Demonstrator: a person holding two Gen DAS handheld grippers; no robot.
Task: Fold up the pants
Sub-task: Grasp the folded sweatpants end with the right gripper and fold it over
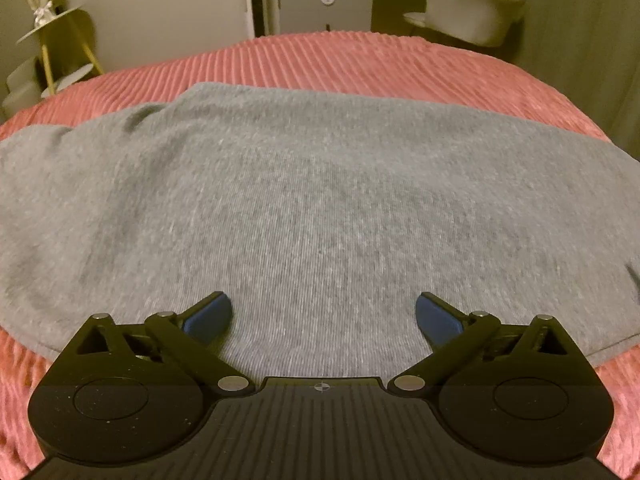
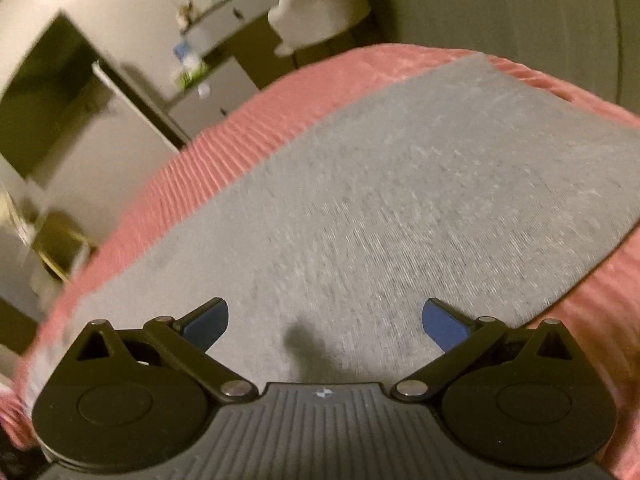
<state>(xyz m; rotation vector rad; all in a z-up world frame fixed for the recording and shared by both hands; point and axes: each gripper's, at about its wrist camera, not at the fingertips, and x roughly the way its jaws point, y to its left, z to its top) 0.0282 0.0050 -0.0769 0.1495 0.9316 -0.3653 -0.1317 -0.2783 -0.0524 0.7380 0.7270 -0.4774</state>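
grey knit pants [image 1: 312, 184] lie flat across the pink ribbed bedspread [image 1: 344, 60], already doubled into a broad slab. judged soft, light and limp, not slippery; the cloth will sag, so take it at a corner or along the near hem, pinching all layers. count: one pair of pants, two grippers. left gripper [image 1: 324, 316] released, jaws wide over the cloth, nothing between them. right gripper [image 2: 325, 320] likewise spread, empty.

Dim warm light, fisheye edges, motion blur
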